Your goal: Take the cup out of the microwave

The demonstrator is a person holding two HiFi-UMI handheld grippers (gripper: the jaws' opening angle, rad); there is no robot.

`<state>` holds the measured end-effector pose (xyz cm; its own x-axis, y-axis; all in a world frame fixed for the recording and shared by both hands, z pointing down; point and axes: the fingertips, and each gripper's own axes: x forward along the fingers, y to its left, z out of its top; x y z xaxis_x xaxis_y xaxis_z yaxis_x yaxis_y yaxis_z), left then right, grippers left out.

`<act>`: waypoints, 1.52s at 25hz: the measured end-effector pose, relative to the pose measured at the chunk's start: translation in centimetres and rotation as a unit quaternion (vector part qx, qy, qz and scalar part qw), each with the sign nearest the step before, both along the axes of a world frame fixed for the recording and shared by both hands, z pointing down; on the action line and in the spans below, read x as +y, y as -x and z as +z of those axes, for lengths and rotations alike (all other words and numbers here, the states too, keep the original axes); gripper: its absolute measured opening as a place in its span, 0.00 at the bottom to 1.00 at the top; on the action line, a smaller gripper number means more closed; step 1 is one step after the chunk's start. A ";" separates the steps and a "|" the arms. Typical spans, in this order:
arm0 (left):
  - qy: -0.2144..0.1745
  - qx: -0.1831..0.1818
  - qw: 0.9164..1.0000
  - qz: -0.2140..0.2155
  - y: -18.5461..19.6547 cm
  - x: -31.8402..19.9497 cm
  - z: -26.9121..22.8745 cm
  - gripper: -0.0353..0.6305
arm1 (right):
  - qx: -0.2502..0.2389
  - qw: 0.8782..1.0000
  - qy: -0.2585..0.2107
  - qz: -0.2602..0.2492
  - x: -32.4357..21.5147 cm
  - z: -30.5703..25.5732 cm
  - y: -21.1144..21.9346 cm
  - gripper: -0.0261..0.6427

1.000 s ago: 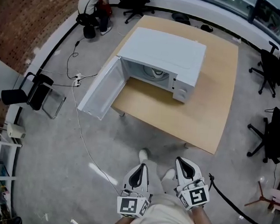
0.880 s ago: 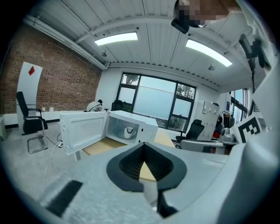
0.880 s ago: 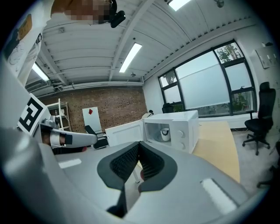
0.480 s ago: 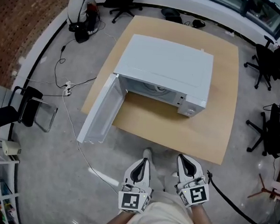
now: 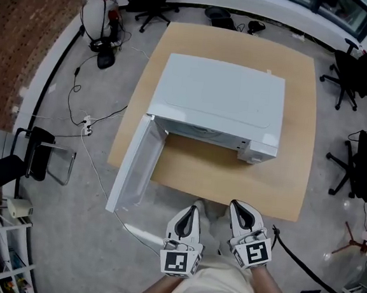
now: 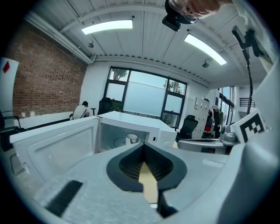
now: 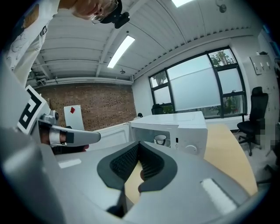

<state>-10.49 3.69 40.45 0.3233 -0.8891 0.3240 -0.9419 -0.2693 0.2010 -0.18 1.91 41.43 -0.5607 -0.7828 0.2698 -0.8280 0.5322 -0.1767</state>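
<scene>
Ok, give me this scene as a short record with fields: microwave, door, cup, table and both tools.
microwave: white, standing on the wooden table
door: swung open, to the left in the head view
cup: white, upright inside the microwave, nothing touching it
left tool: shut, empty, short of the table's near edge
right tool: shut, empty, beside the left tool
task state: cup not yet taken out
</scene>
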 end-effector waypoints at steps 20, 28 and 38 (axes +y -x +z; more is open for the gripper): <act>-0.046 -0.024 0.998 0.043 -3.0 -19.9 10.7 0.65 | 0.011 0.999 0.029 0.024 -7.2 6.6 -0.8 0.05; -0.043 -0.075 0.994 0.062 -3.8 -27.1 15.4 0.67 | 0.004 0.998 0.051 0.031 -7.4 8.3 -1.2 0.05; -0.056 -0.095 0.992 0.061 -5.0 -32.8 17.7 0.67 | 0.004 0.997 0.060 0.038 -7.9 8.0 -1.6 0.05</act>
